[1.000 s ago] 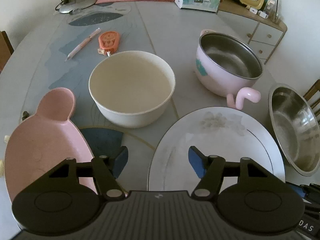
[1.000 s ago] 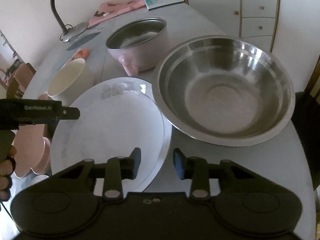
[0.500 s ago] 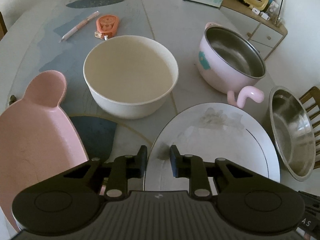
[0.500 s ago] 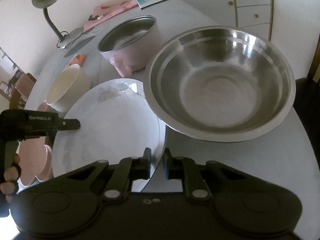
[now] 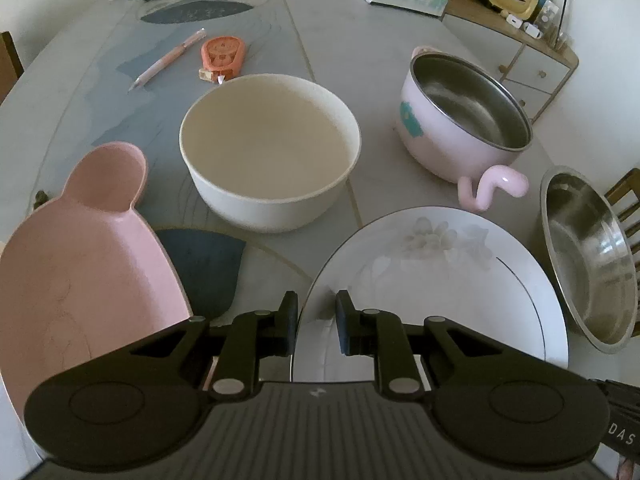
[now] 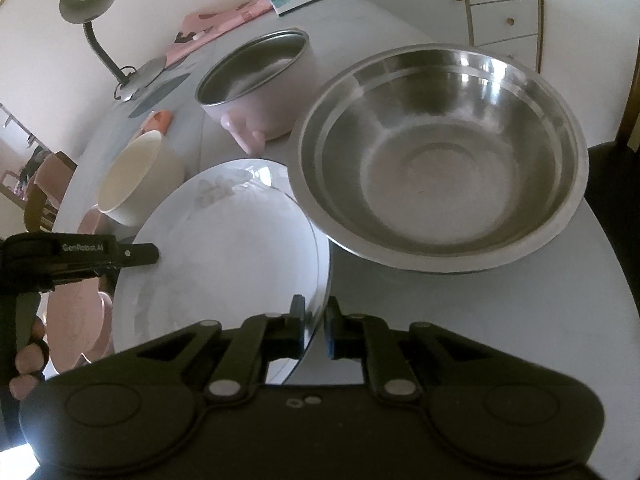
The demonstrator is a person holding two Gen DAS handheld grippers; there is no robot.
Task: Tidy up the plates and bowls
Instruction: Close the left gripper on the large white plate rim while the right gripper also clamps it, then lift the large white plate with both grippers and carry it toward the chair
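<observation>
Right now both tools are on the white plate (image 5: 440, 280), the landmark near the desk's front edge. The left tool (image 5: 316, 322) is closing narrow with the plate's near-left rim between its jaws. The right tool (image 6: 315, 330) is clamped on the plate's near-right rim, jaws almost together.

Left of the plate, the pink bear-shaped dish (image 5: 76, 268) reaches toward the desk's edge, with a bare strip of desk (image 5: 280, 264) between them. Behind the plate sits the cream bowl (image 5: 270, 152), a little apart. Behind-right is the pink pot (image 5: 452, 140), its curled handle just beside the plate's far rim. Right of the plate, the steel bowl (image 6: 440, 160) crowds close, its rim overlapping the plate's edge in the right wrist view.

Writing: "GenRobot.AI" on the left tool's side in the right view; "DAS" at the left view's lower right corner.
</observation>
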